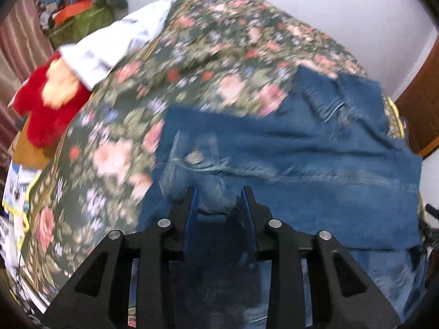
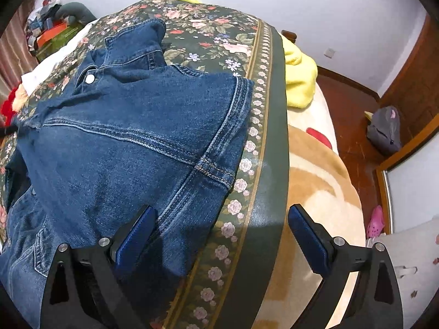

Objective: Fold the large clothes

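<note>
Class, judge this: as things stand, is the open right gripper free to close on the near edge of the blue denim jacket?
Probably yes: the right gripper is open, and the blue denim jacket lies uncovered beside its left finger.

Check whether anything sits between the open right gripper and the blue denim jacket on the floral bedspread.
Nothing visible does. The right gripper hangs open directly over the blue denim jacket edge and floral bedspread border, one finger already over denim.

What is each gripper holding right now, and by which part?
The left gripper pinches a bunched fold of the denim jacket; the blur hides which part. The right gripper is open, holding nothing, one of its fingers over the jacket.
</note>
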`<state>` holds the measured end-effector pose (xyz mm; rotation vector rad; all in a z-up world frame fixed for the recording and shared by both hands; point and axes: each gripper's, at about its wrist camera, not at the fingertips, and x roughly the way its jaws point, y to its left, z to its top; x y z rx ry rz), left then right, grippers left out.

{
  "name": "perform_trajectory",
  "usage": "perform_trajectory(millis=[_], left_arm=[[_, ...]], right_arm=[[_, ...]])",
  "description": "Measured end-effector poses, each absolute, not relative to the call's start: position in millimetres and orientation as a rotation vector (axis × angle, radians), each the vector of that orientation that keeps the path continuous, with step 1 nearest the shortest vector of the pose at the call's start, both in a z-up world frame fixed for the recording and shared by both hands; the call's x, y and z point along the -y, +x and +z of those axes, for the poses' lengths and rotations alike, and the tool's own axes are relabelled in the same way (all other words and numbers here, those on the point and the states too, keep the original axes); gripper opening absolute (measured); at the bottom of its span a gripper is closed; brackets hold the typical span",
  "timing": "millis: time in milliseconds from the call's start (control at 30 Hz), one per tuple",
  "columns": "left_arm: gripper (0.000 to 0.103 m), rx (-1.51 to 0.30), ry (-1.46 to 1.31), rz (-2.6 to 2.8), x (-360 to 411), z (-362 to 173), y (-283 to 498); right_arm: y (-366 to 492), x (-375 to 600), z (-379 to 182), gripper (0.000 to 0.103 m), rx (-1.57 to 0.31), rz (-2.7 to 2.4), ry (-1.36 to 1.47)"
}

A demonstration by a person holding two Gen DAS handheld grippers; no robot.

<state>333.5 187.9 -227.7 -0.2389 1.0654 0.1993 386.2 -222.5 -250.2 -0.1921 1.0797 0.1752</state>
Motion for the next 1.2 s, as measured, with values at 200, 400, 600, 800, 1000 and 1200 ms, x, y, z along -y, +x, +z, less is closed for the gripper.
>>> perform_trajectory(millis=[200,400,600,800,1000,1200], left_arm=[[0.050,-1.065,-0.371,0.160,-218.9,-238.9,313.4],[0.060,-1.047,-0.563,0.056,-243.5,-243.2,326.9],[0.046,-1.100,-0.583,0.095,-232.5,-271.1,351.2],[0.029,-0.914,-0.164,0.241,-184.9,-246.5,343.0],[0.030,-0.828,-0.079,0.276,-185.6,-231.3,329.6],[0.042,-0.977,-0.067,0.283,-188.1,-275.7,332.4]], right_arm=[[385.5,218.7,-241.2,0.097,-1.084,0.147,-0.217],[383.7,212.2,-214.2,0.097,-1.020,0.139,-0.187],[387.0,202.8,-205.1,0.097,-1.028,0.168,-0.094],[390.6,191.8,-209.6,0.097,-1.038,0.157,-0.118],[392.1,185.3,-216.4,0.097,-1.039,0.149,-0.172],[391.3,186.5,-247.9,0.098,-1.101,0.145,-0.155]])
